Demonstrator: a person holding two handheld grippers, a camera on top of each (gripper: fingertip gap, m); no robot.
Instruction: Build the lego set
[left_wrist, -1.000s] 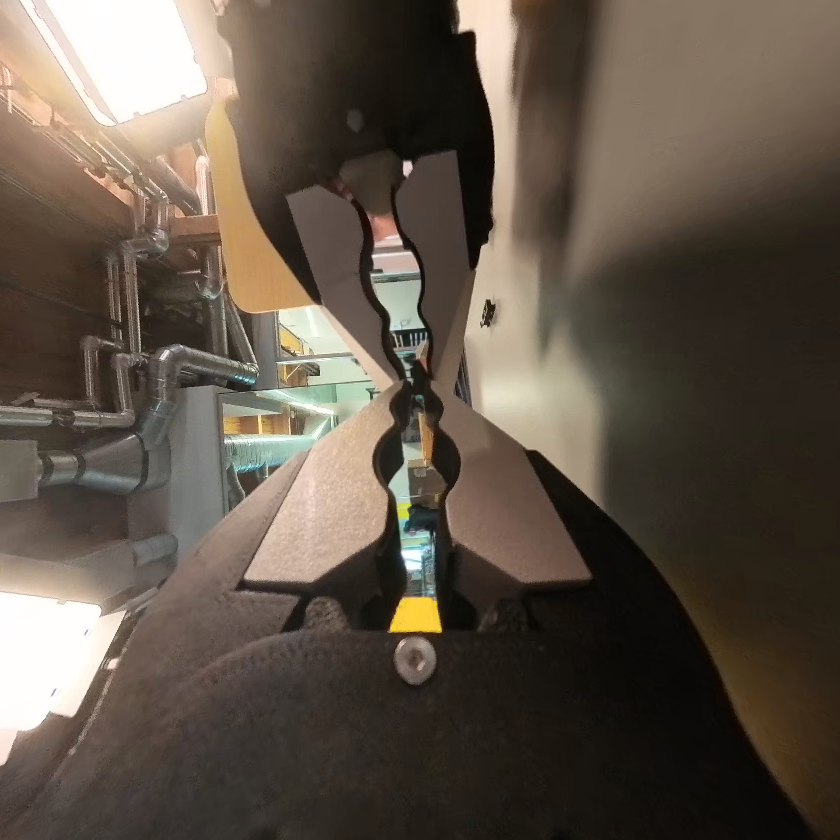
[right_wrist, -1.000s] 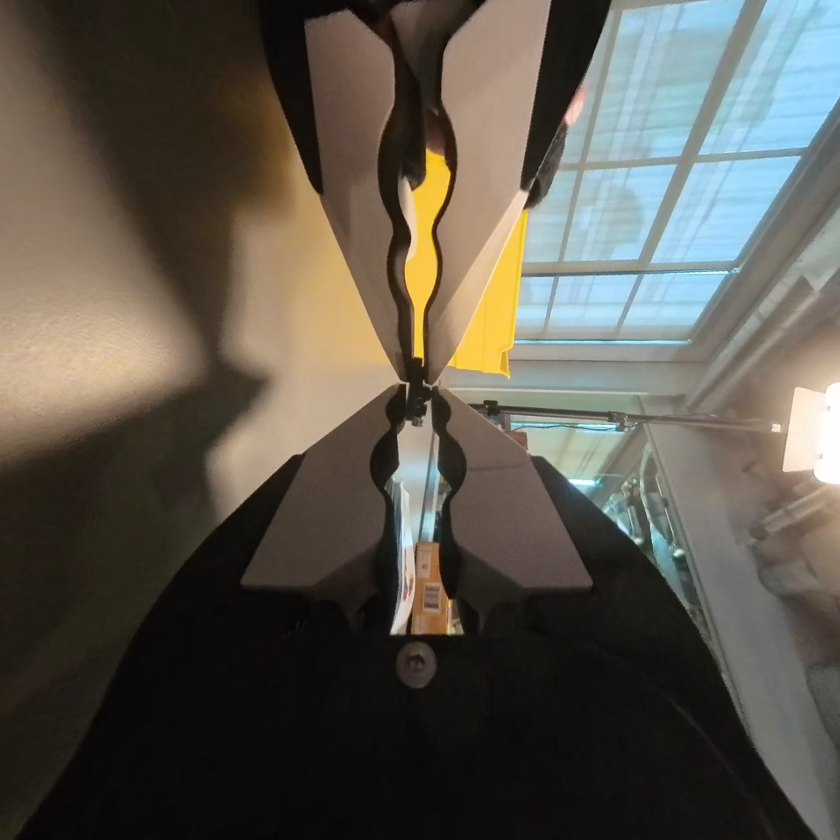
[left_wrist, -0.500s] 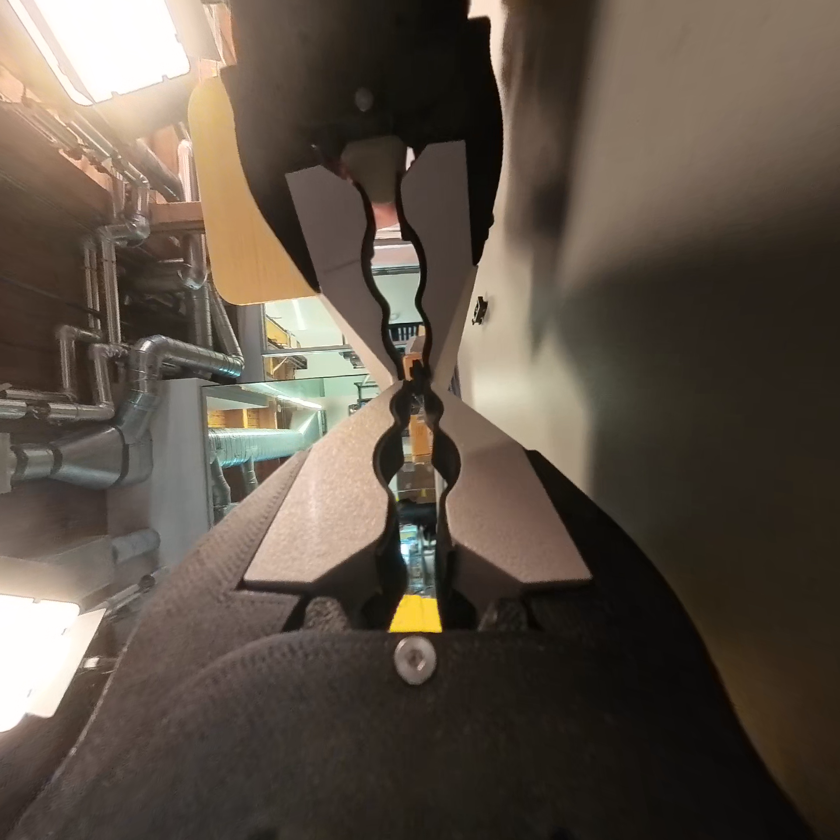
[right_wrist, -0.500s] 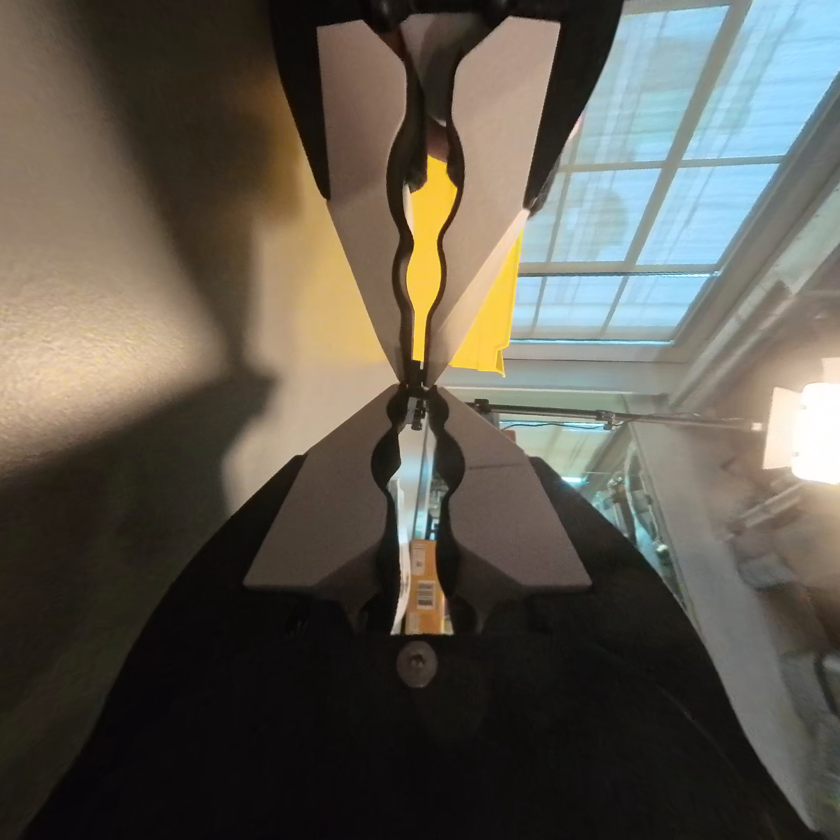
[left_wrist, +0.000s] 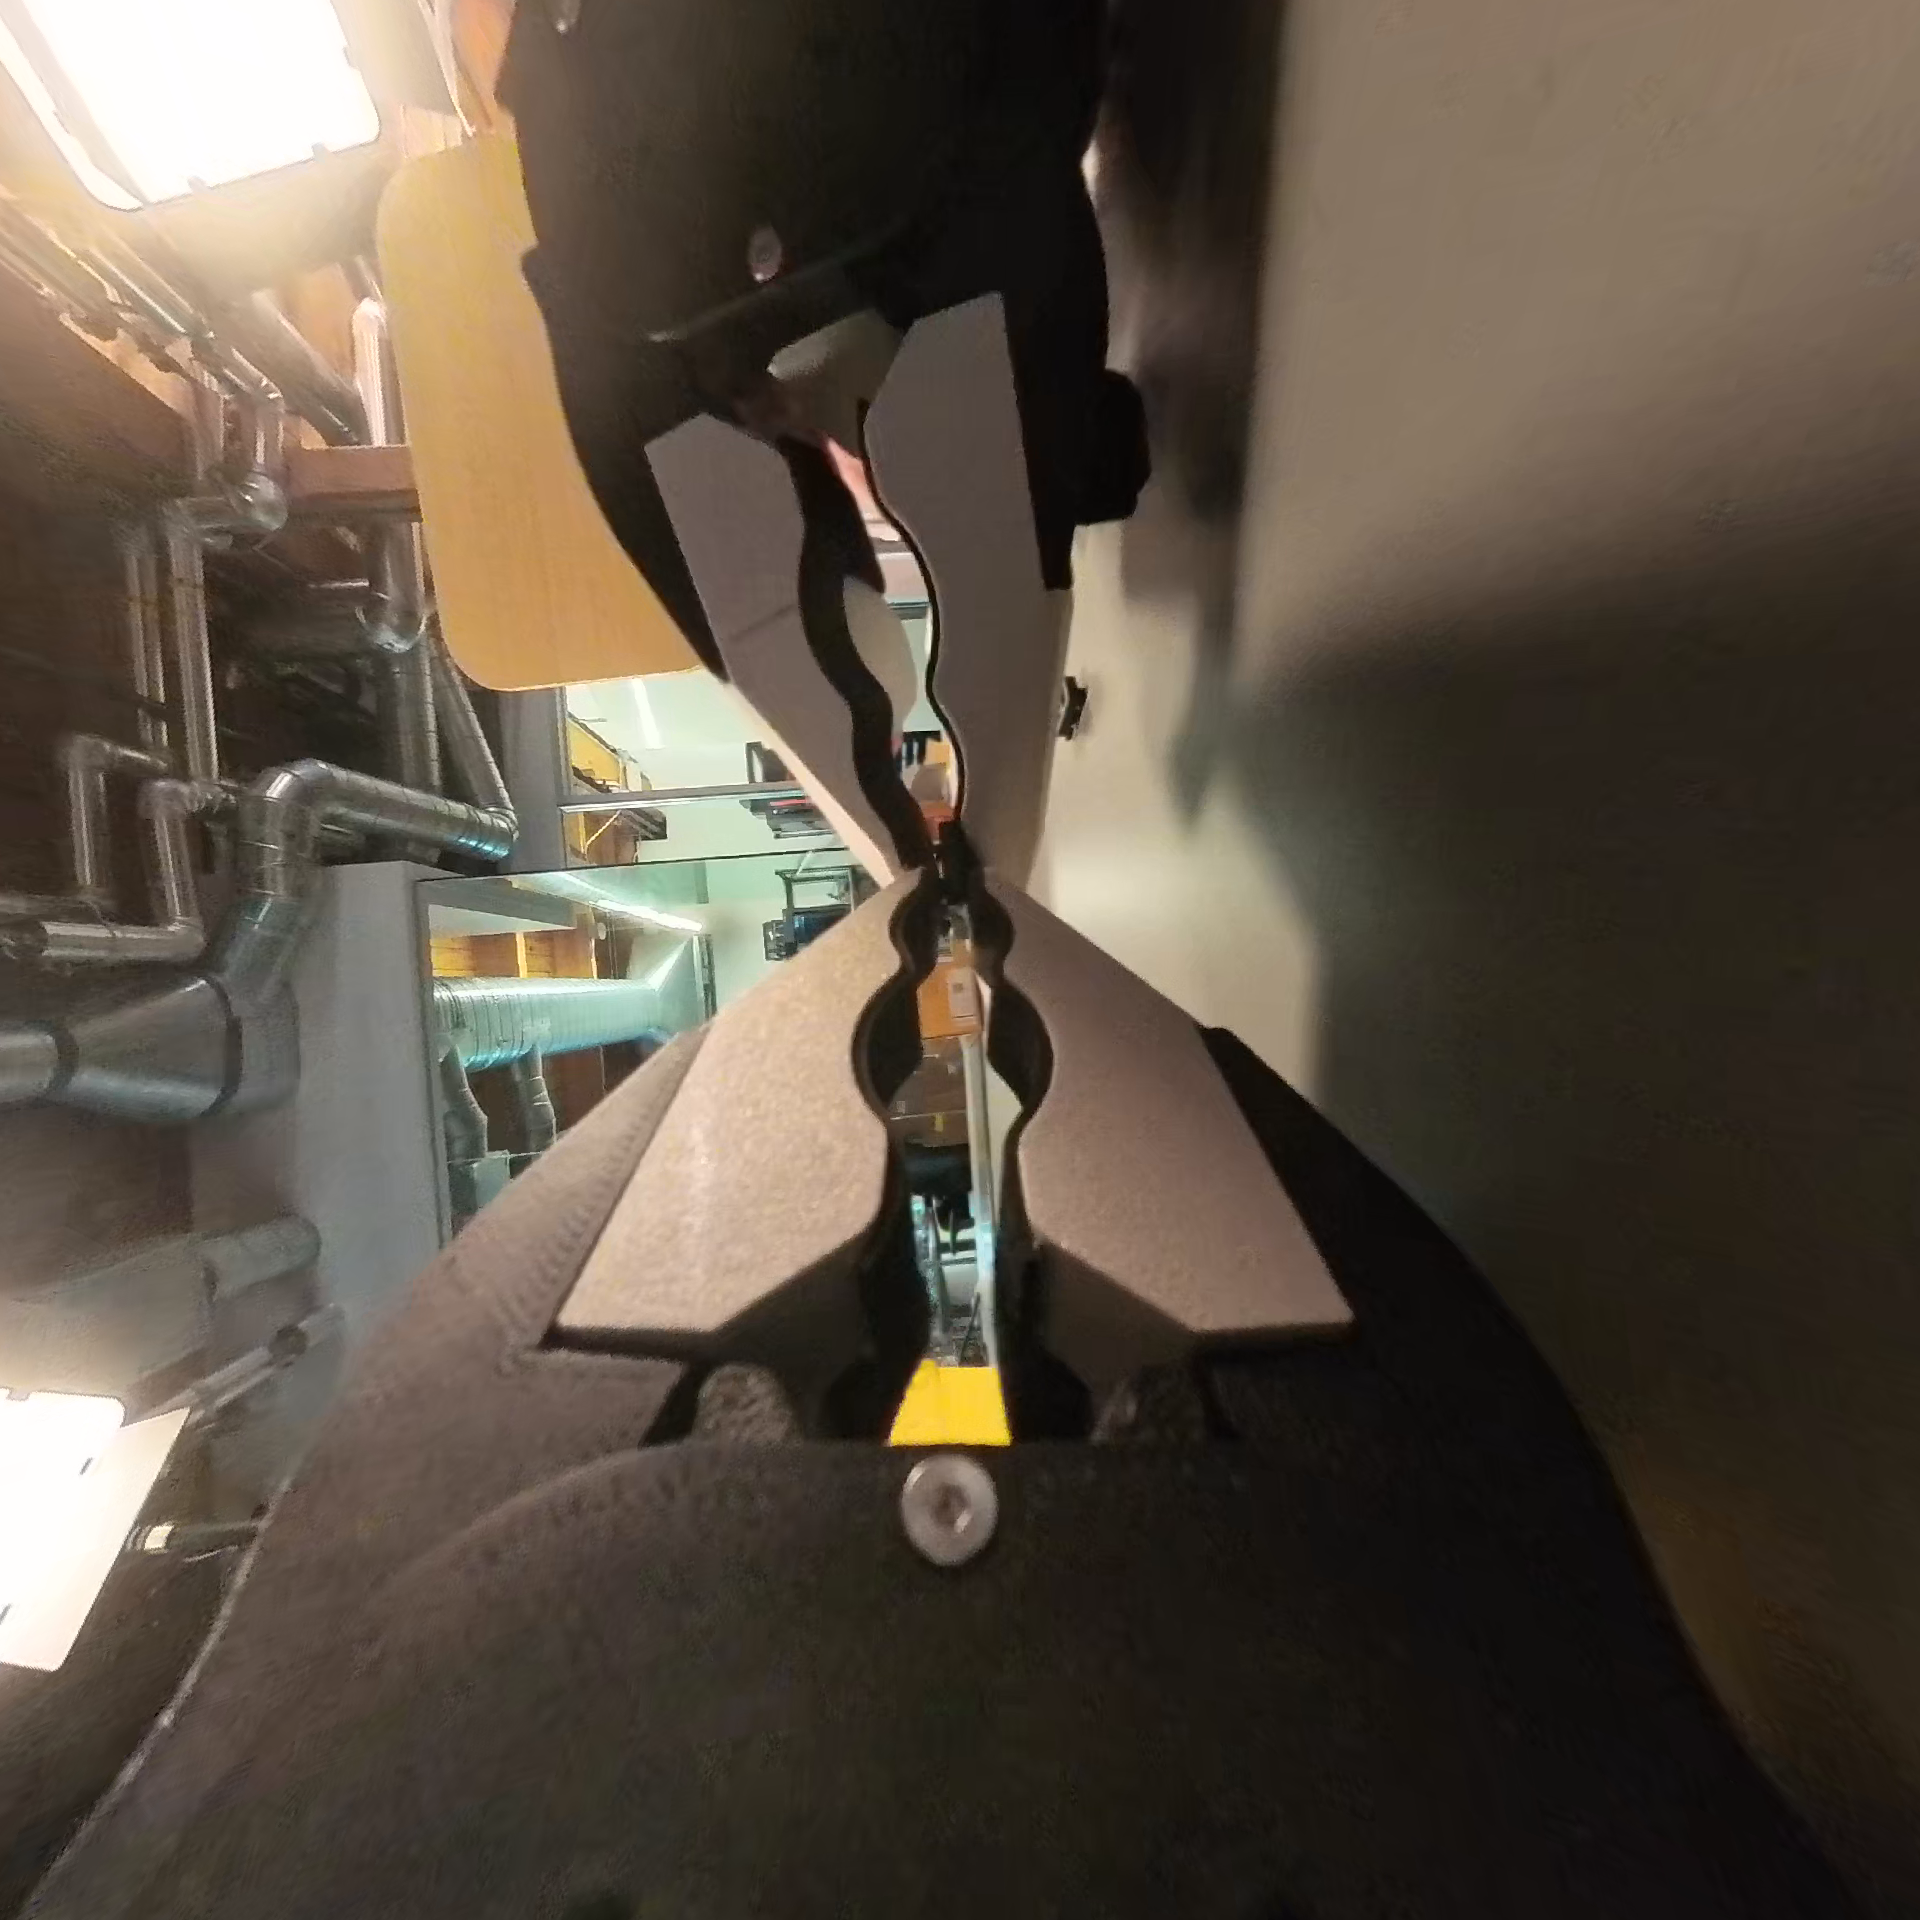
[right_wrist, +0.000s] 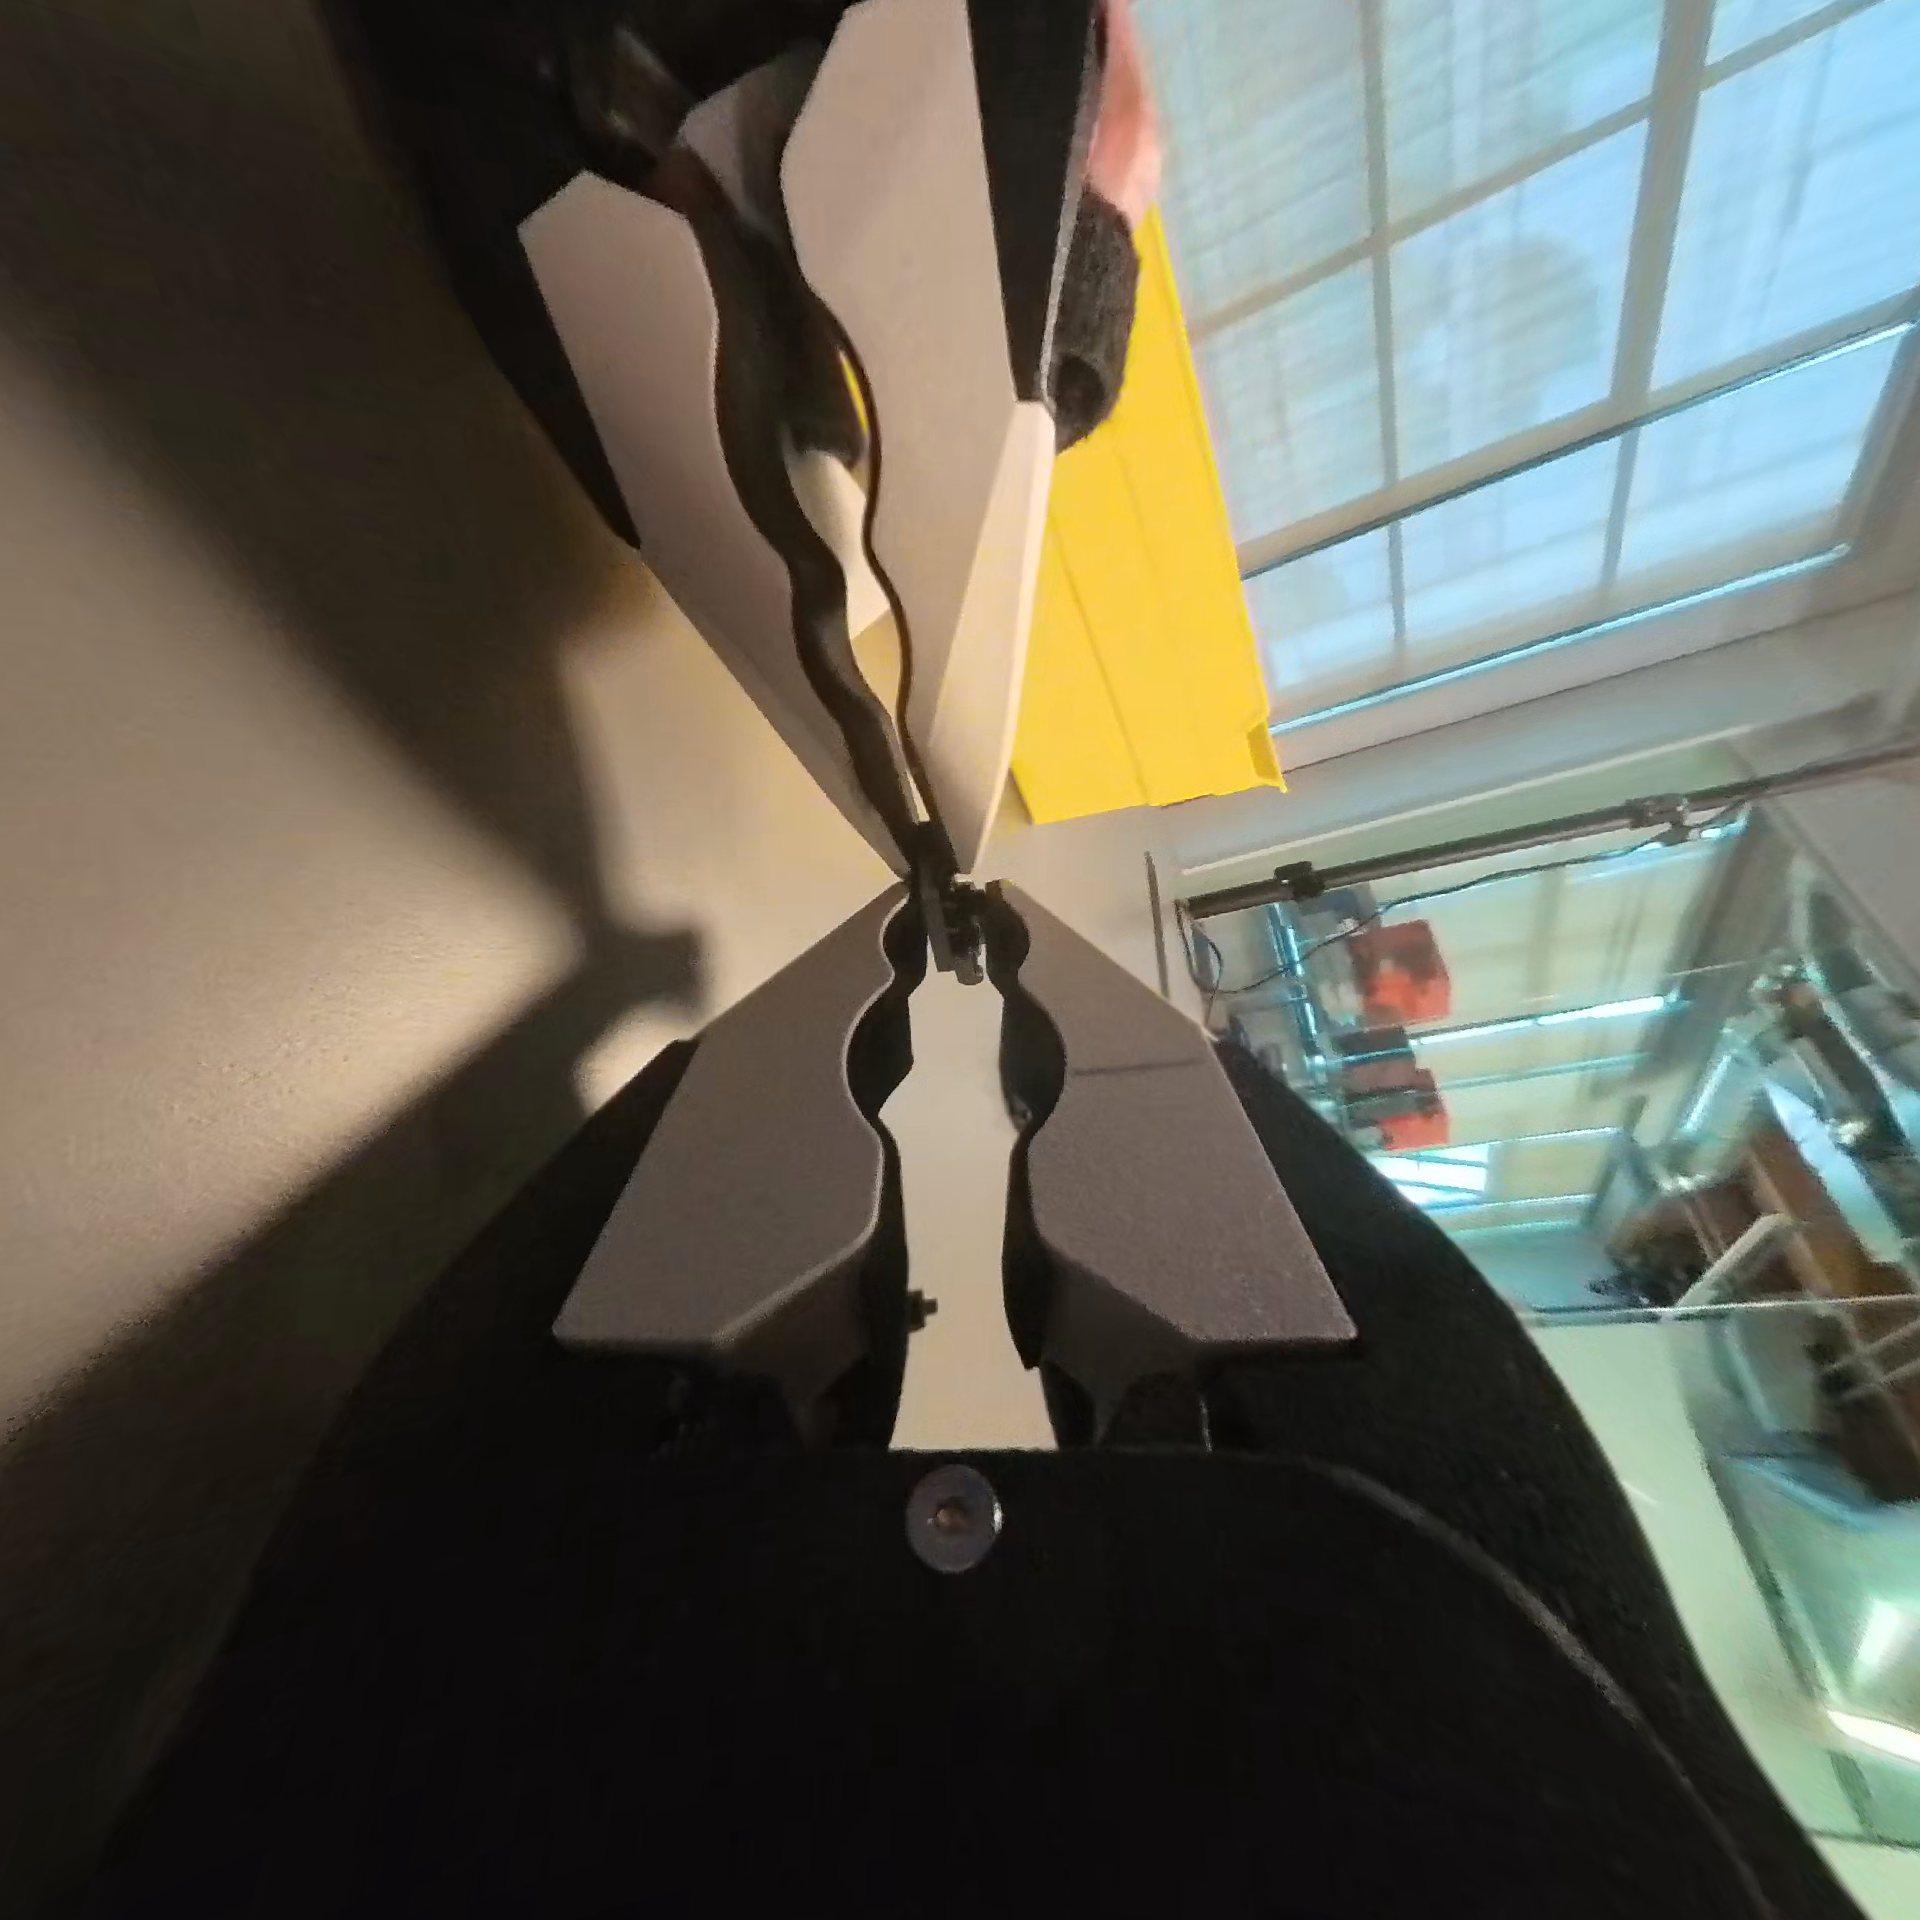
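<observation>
Small black lego piece (right_wrist: 948, 920) (thin, dark plastic) pinched between both grippers' wavy-edged jaws.

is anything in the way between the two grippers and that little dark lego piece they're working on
Nothing visible. The left gripper and right gripper meet tip to tip, both shut on the small dark lego piece, held up off the white table.
</observation>
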